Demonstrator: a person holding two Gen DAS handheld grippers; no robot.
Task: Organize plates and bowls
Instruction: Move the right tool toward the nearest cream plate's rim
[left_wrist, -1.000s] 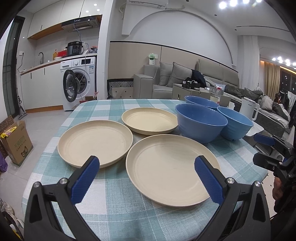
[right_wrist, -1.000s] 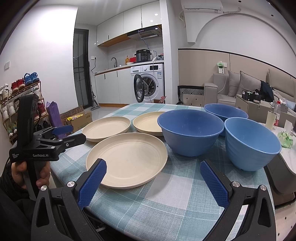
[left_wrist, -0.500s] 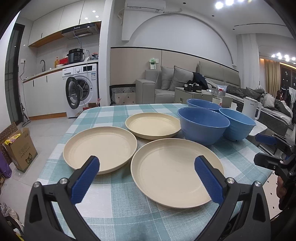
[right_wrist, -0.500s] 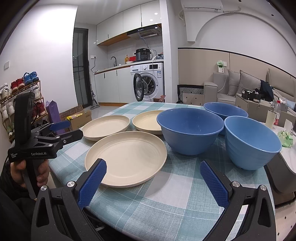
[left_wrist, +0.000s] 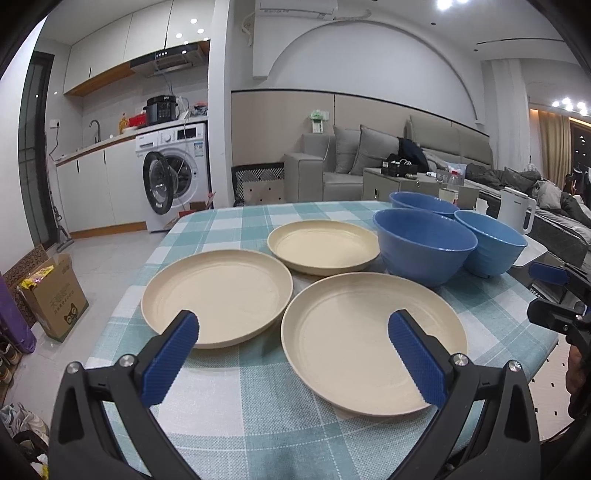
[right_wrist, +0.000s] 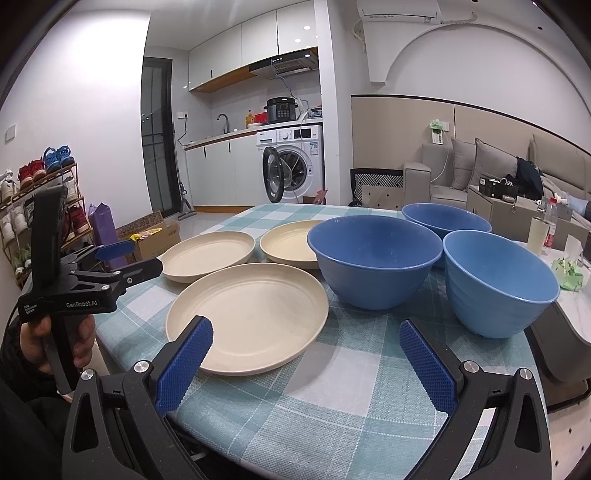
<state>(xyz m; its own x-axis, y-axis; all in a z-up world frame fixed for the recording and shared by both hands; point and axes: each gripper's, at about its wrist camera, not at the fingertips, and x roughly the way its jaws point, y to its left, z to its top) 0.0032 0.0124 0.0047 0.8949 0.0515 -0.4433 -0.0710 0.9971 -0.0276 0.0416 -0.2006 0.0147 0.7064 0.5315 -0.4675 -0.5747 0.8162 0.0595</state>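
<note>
Three cream plates lie on the checked tablecloth: a near plate (left_wrist: 373, 339) (right_wrist: 247, 314), a left plate (left_wrist: 218, 295) (right_wrist: 208, 254) and a far plate (left_wrist: 323, 245) (right_wrist: 286, 243). Three blue bowls stand upright to their right: a big one (left_wrist: 424, 245) (right_wrist: 375, 258), a lighter one (left_wrist: 491, 242) (right_wrist: 498, 280) and a far one (left_wrist: 423, 203) (right_wrist: 447, 219). My left gripper (left_wrist: 291, 343) hovers open over the near edges of the near and left plates, holding nothing. Short of the near plate and the big bowl, my right gripper (right_wrist: 306, 350) is open and empty.
The table (left_wrist: 229, 398) ends just below both grippers. A hand holds the left gripper's handle (right_wrist: 59, 295) at the table's left side. A cardboard box (left_wrist: 55, 295) sits on the floor at left. A white kettle (left_wrist: 515, 210) and a side table (right_wrist: 576, 306) stand at right.
The left gripper has tilted up and drawn back slightly, so the plates sit lower in its view. The right gripper has barely moved. Both stay open.
</note>
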